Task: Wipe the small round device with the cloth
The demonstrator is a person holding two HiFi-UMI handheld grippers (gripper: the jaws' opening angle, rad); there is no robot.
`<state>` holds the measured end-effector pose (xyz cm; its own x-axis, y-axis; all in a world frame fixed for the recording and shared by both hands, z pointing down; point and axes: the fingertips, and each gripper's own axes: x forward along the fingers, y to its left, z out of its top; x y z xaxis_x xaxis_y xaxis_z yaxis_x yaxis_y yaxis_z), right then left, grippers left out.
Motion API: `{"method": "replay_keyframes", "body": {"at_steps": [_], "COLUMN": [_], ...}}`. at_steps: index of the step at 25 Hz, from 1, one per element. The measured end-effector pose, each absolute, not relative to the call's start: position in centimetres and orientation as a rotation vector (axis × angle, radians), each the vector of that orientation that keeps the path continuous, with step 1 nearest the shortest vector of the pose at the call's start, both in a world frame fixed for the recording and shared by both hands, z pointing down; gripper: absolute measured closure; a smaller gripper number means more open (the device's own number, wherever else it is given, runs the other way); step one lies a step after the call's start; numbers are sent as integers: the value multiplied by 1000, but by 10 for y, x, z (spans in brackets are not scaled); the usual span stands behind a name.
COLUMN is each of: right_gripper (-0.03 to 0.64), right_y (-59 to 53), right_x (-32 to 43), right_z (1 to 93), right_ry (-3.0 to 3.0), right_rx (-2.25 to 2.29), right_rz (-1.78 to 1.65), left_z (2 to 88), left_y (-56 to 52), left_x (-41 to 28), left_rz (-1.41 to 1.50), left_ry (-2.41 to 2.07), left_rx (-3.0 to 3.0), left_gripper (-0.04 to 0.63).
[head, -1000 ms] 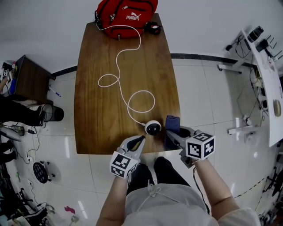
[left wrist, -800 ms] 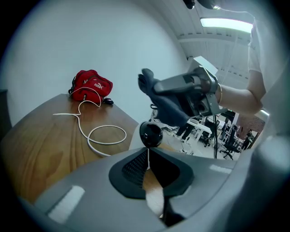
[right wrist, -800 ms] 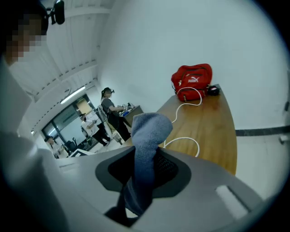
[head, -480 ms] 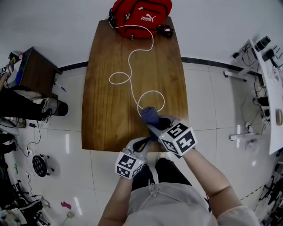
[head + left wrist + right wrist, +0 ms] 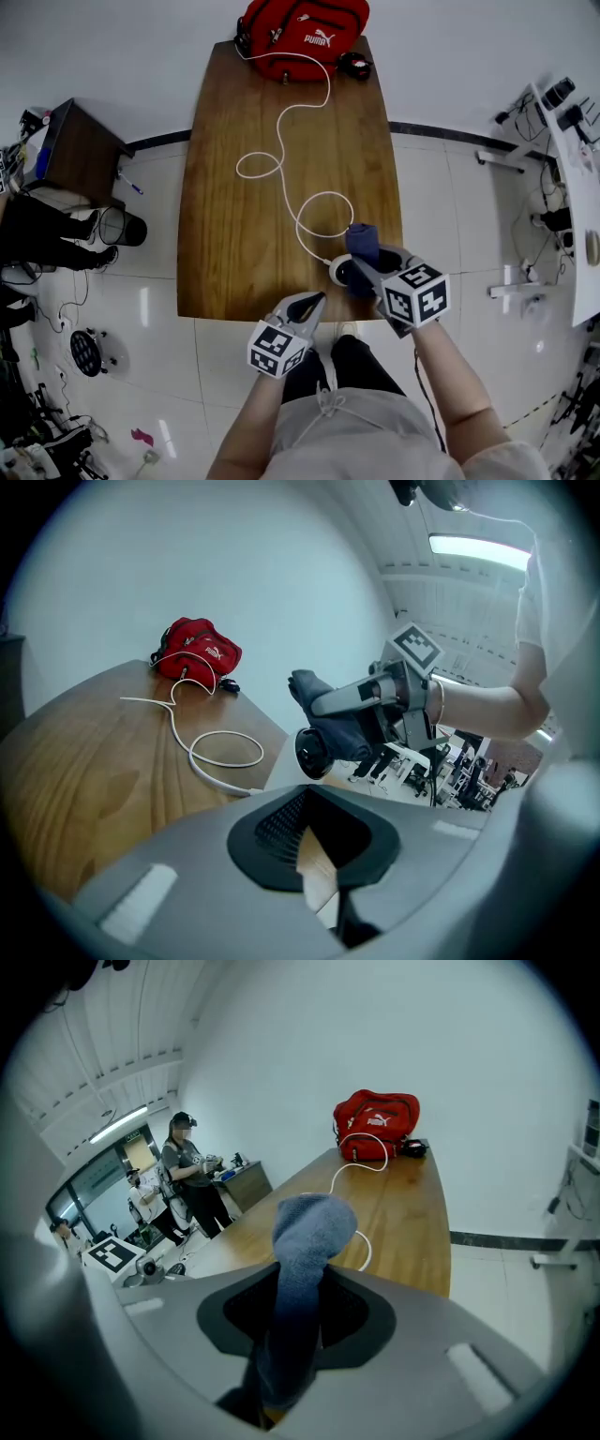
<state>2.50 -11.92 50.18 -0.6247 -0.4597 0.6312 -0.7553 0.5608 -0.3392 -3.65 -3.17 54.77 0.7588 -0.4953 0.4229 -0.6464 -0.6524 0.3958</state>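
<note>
Beside small round device (image 5: 310,754), right claw (image 5: 321,705) with blue cloth (image 5: 352,735)

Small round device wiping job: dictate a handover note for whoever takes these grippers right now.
Left gripper: shut, empty, poised at the table's near edge.
Right gripper: shut on the blue cloth.
Small round device: near the table's front edge, at the end of the white cable.
Done: the cloth is gripped and lies over the device's right side; it looks to be touching.
Left: wipe round the whole device. How much is already clean cannot be told.
</note>
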Motion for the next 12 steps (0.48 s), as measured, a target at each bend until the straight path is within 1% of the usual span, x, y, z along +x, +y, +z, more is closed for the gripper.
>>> {"method": "replay_keyframes", "body": {"at_steps": [4,7,9,12], "right_gripper": [509,509,509,509], "right_y": [-109,-103,-100,-88], "right_x": [51,58,51,22], "right_z": [519,524,512,484], "right_ry": [-2268,-2242,-2286,-2404], "right_rx": [1048,1080,1090,1034], "right_rz": [927,939,928,895], "left_z": [546,547,548,548], "left_y": [-28,-24,-21,-14], "left_x": [-31,-34,-37,-45], "left_rz": [389,402,409,420], "left_ry": [-824,-807,-801,-798], "left_rx": [2437,2443,2444,2445], "left_gripper": [594,594,594,594]}}
